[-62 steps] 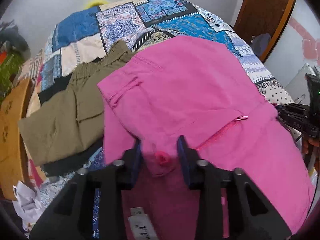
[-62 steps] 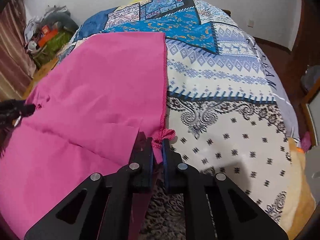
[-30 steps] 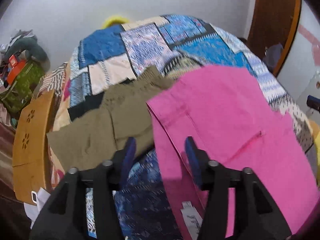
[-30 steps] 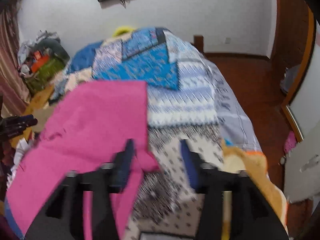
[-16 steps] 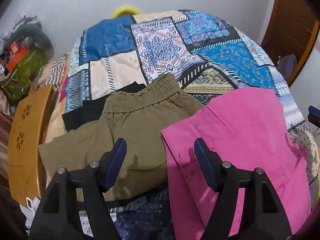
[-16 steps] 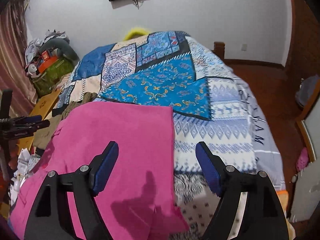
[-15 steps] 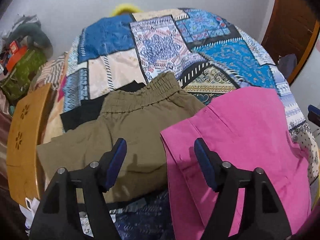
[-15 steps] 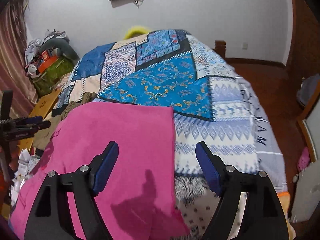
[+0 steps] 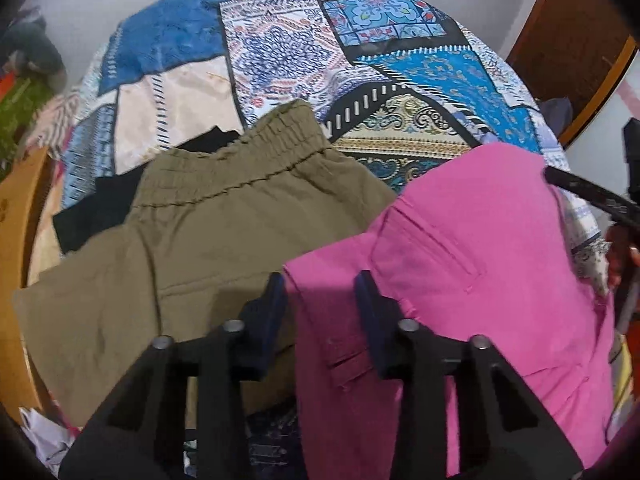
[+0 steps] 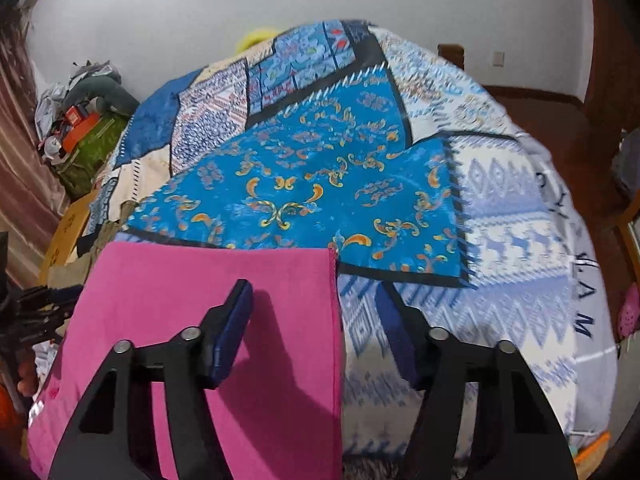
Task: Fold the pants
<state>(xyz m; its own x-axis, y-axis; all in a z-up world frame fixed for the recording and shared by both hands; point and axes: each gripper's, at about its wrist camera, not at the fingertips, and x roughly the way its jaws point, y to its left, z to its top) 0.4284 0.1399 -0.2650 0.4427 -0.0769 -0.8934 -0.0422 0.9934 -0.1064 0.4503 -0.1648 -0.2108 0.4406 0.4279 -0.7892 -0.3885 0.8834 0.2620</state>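
Pink pants (image 9: 460,280) lie folded flat on the patterned bed cover (image 9: 288,48). My left gripper (image 9: 320,292) is open and empty, its jaws straddling the near left waistband corner of the pants just above the cloth. In the right wrist view the pink pants (image 10: 208,312) fill the lower left. My right gripper (image 10: 314,308) is open and empty, its jaws straddling the pants' far right corner, one finger over pink cloth, the other over the bed cover (image 10: 320,168).
Folded olive-green pants (image 9: 192,232) lie left of the pink ones, on top of a black garment (image 9: 96,208). A wooden board (image 9: 16,280) stands at the bed's left edge. Clutter and bags (image 10: 84,128) sit by the left wall. Wooden floor (image 10: 568,136) lies right of the bed.
Both grippers let go of the pink pants, opened and lifted away. Now both have come down and forward again, each hovering over a far corner of the folded pants.
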